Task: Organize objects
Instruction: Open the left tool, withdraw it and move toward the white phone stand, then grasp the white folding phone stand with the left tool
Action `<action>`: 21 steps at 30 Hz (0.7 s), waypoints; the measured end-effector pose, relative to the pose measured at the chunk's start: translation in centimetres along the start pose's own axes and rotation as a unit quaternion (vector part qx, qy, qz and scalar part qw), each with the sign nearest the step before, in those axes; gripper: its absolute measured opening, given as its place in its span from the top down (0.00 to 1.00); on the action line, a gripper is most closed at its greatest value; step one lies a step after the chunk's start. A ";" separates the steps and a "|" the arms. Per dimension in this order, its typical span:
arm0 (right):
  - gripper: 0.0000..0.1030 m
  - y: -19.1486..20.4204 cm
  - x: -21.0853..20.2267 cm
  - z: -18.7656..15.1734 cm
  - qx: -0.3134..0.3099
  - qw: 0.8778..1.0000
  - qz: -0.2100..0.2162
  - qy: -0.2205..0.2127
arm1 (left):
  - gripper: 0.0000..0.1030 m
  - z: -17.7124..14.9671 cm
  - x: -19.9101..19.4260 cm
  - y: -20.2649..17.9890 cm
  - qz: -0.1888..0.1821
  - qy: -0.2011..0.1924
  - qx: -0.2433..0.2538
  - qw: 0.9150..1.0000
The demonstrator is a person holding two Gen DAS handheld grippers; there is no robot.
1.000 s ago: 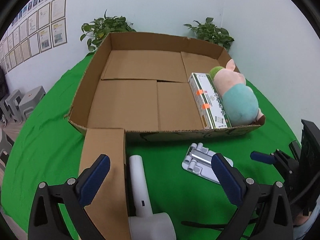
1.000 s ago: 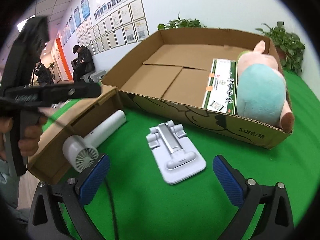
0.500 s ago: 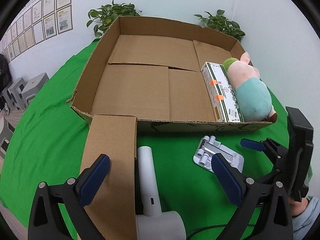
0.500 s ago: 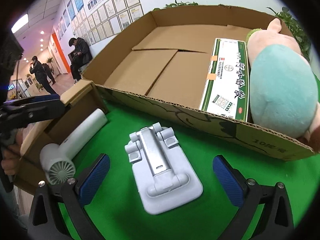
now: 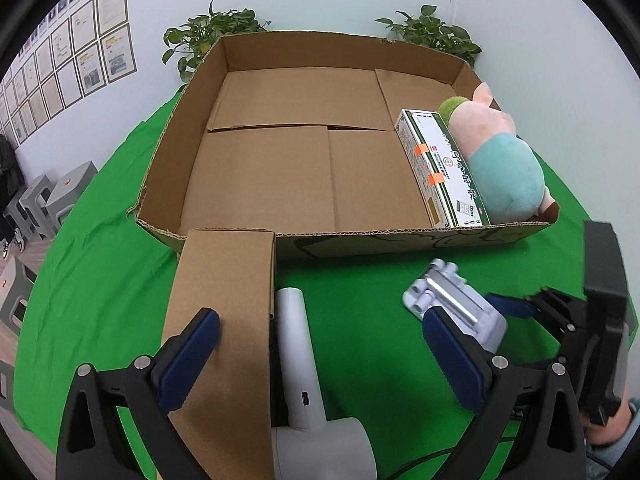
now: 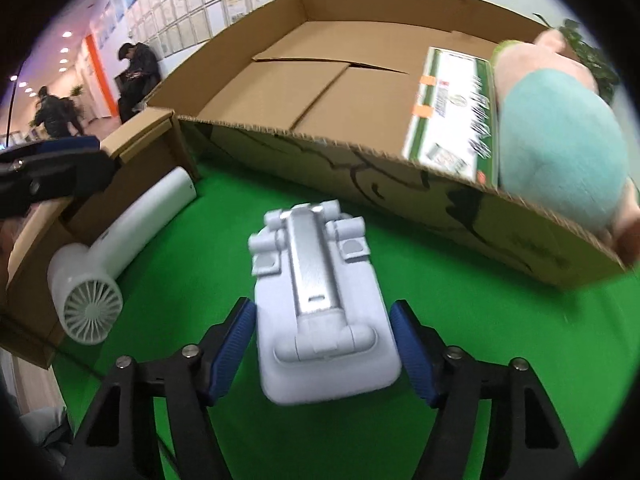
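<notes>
A white folding stand [image 6: 320, 300] lies on the green cloth, between the blue pads of my right gripper [image 6: 322, 344]. The jaws stand close on both sides of it; contact is unclear. The stand also shows in the left wrist view [image 5: 456, 308]. My left gripper [image 5: 320, 356] is open above a white hair dryer [image 5: 304, 380] and a small cardboard box [image 5: 224, 320]. A large open cardboard tray [image 5: 304, 240] holds a green-and-white box [image 5: 440, 168] and a pink plush toy [image 5: 500, 160] at its right side.
The hair dryer [image 6: 116, 240] and small box [image 6: 132, 148] lie left of the stand. Potted plants [image 5: 212, 36] stand behind the tray against the wall. Grey stools [image 5: 48, 196] stand left of the table. People stand in the far room [image 6: 136, 76].
My right gripper has moved forward and its jaws have narrowed around the white stand. My left gripper has drawn slightly nearer the hair dryer and small box.
</notes>
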State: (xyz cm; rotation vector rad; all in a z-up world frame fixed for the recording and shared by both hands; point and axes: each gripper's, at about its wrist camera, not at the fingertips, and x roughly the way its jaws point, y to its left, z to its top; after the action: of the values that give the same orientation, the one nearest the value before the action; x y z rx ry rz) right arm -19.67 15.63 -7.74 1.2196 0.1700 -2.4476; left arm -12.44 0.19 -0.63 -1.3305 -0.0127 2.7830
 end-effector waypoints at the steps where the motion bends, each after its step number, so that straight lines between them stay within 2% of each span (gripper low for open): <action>1: 0.35 0.0 -0.5 -0.7 0.010 1.000 -0.008 -0.001 | 0.01 0.0 0.0 -0.2 0.003 0.000 0.003 1.000; 5: 0.36 0.5 -2.7 -3.5 0.046 0.998 -0.040 -0.007 | 0.01 0.0 0.3 -0.9 0.010 0.006 0.022 1.000; 8: 0.36 1.2 -4.0 -5.3 0.062 0.997 -0.052 -0.009 | 0.01 -0.1 0.4 -1.8 0.003 0.010 0.033 0.999; 11: 0.36 1.4 -5.2 -6.7 0.075 0.995 -0.060 -0.009 | 0.01 -0.1 0.2 -2.6 -0.018 0.015 0.039 0.999; 16: 0.36 0.2 -7.7 -9.3 0.125 0.989 -0.074 -0.010 | 0.01 -0.7 0.9 -4.5 -0.111 0.054 0.026 0.992; 21: 0.36 -0.7 -9.5 -10.9 0.163 0.983 -0.079 -0.013 | 0.02 -1.5 1.6 -6.5 -0.181 0.077 0.020 0.980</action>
State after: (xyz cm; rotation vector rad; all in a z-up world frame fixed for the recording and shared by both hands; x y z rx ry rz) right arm -6.78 22.18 -6.93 1.3509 -0.1539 -2.7044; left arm -11.96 6.73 -2.56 -1.3715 -0.1727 2.3647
